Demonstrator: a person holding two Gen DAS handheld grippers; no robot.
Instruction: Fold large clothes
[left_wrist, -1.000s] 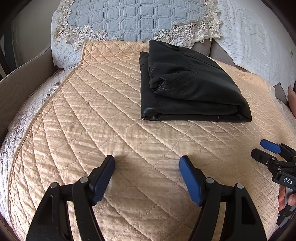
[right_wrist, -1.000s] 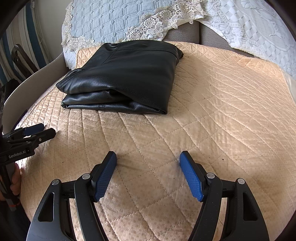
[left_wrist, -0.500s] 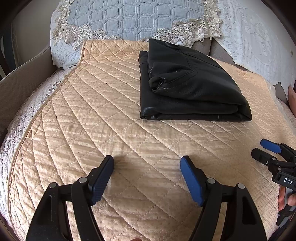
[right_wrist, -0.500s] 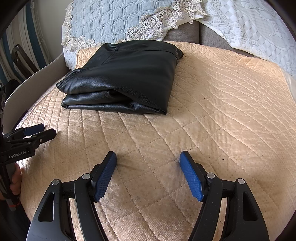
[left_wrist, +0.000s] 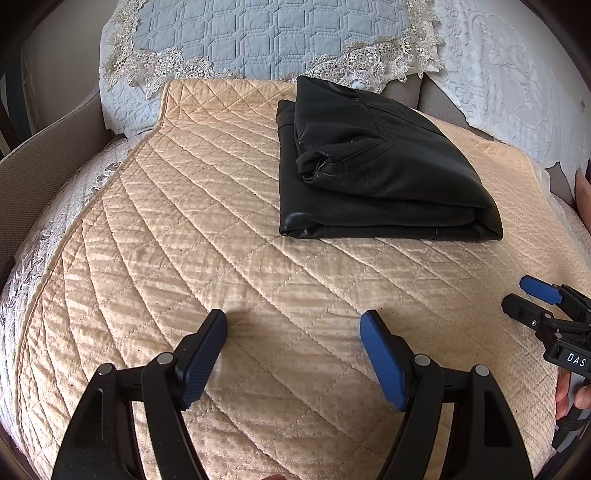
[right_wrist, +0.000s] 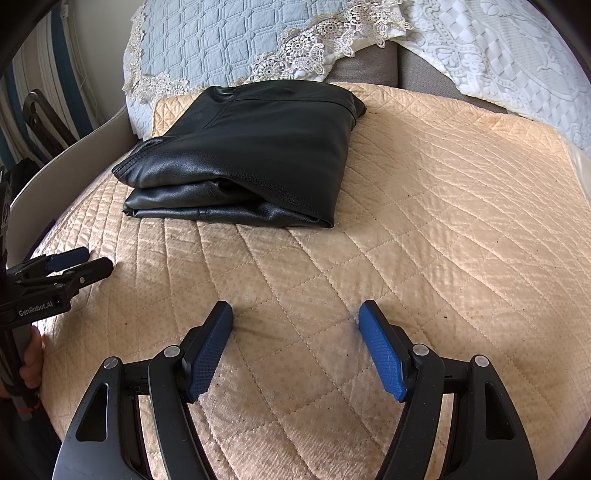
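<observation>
— Blue pads on my left gripper (left_wrist: 293, 319) and right gripper (right_wrist: 295, 310) both stand apart with nothing between them, over the peach quilted cover (left_wrist: 184, 221). Where's the garment?

— Farther up the cover I see the black leather garment (right_wrist: 258, 155) lying folded, well clear of both grippers; a lace-edged blue cushion (left_wrist: 258, 33) is behind it

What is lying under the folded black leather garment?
The folded black leather garment rests on the peach quilted cover, which spreads out around it on every side. Whatever sits beneath that cover, and anything tucked inside the garment's folds, is hidden.
</observation>
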